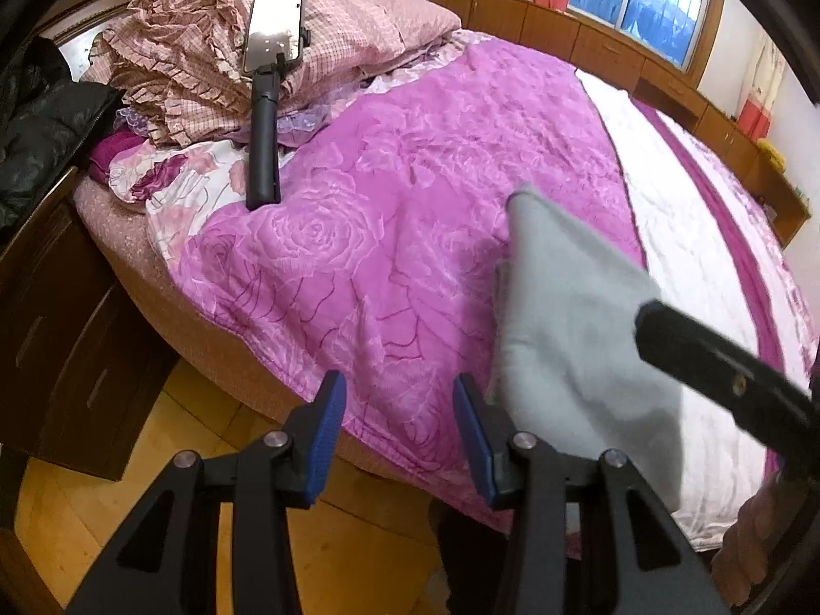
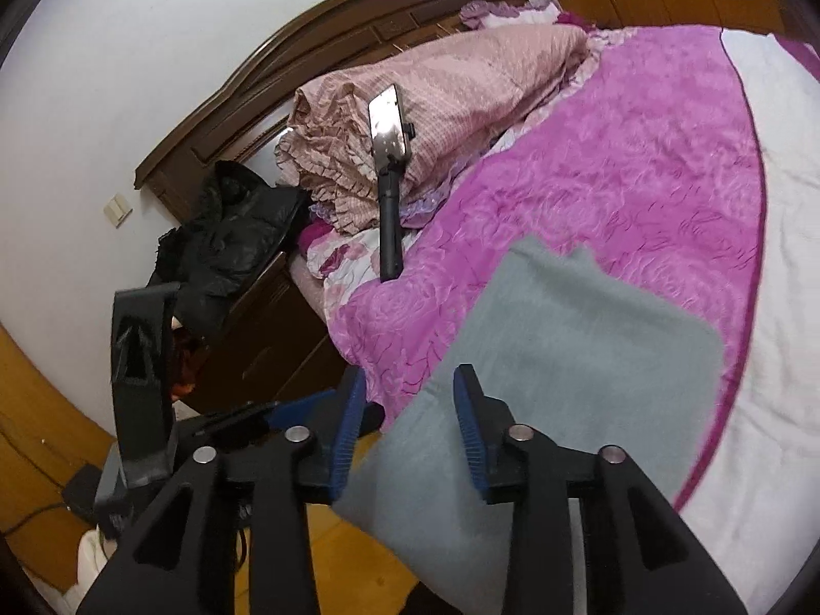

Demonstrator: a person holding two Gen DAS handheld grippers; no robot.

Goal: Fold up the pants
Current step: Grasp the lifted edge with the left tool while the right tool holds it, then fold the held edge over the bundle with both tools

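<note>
Blue-padded right gripper hangs with jaws apart over the near edge of the grey pants, gripping nothing. Left gripper gapes empty beside them. Pants lie folded on the pink quilt, partly overhanging the bed's edge.

1. My left tool: two matte black angular arms, each cut with a triangular opening, ending in blue ribbed pads.
2. Round silver pivot pins sit at each arm's joints, two to a side.
3. My right tool is built the same: black arms, triangular cutouts, silver pins, blue ribbed pads.
4. From the left wrist camera, a black bar of the right tool shows with a small brass-coloured screw set in it.
5. From the right wrist camera, the left tool's black body shows a triangular, arrow-like relief.
</note>
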